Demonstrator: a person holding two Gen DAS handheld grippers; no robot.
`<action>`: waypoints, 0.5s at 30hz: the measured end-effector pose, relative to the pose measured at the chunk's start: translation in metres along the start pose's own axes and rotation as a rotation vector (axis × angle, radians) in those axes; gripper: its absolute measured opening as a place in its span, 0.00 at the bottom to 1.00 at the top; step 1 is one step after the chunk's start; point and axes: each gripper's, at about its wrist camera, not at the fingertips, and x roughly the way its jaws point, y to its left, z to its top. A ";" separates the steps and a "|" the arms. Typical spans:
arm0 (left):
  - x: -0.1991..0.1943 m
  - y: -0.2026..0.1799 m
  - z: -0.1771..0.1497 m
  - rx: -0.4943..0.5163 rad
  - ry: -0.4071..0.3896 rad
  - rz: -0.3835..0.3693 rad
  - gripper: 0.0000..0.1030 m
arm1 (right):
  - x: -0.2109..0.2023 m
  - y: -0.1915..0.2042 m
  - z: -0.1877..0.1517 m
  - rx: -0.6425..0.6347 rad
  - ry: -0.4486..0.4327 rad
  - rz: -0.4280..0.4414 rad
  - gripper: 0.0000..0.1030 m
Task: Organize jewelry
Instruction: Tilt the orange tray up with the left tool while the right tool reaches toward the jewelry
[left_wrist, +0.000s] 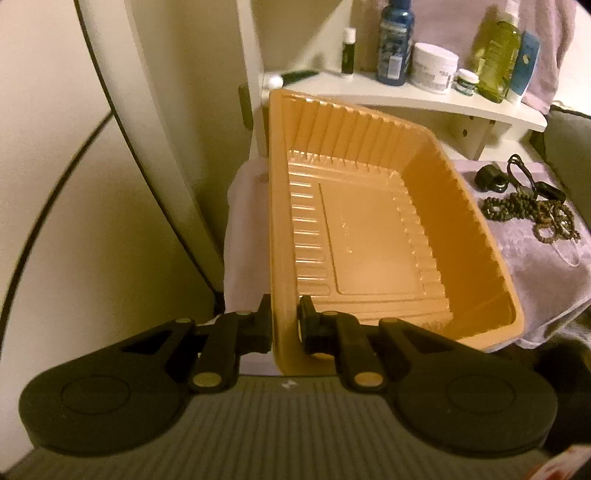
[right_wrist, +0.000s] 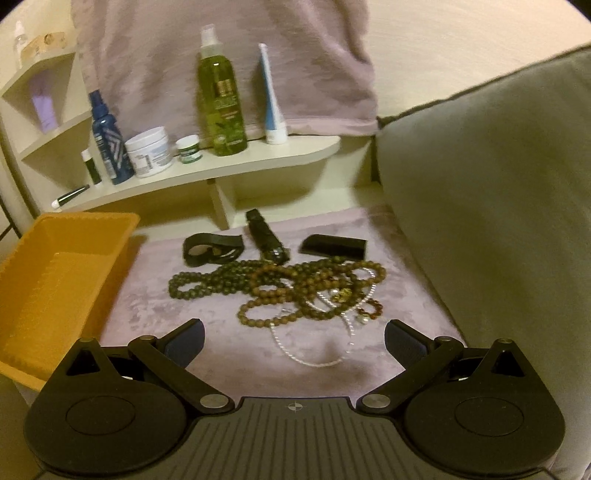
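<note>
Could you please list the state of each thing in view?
Left gripper: shut on the tray's wall.
Right gripper: open, empty.
Tray: empty, tilted.
Beads: tangled heap on the cloth.
Chain: loose, partly under beads.

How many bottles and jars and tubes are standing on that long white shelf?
6, left to right on the shelf: small dark tube, blue bottle, big white jar, little green-lidded jar, tall green bottle, blue-and-white tube. More may hide.
</note>
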 end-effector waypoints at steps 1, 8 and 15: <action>-0.003 -0.004 0.000 0.003 -0.010 0.008 0.12 | 0.000 -0.003 -0.001 0.003 -0.003 0.004 1.00; -0.020 -0.034 0.004 0.050 -0.052 0.058 0.12 | 0.009 -0.022 -0.009 0.005 -0.028 0.028 1.00; -0.033 -0.054 0.005 0.043 -0.093 0.075 0.12 | 0.024 -0.026 -0.018 -0.074 -0.062 0.062 0.96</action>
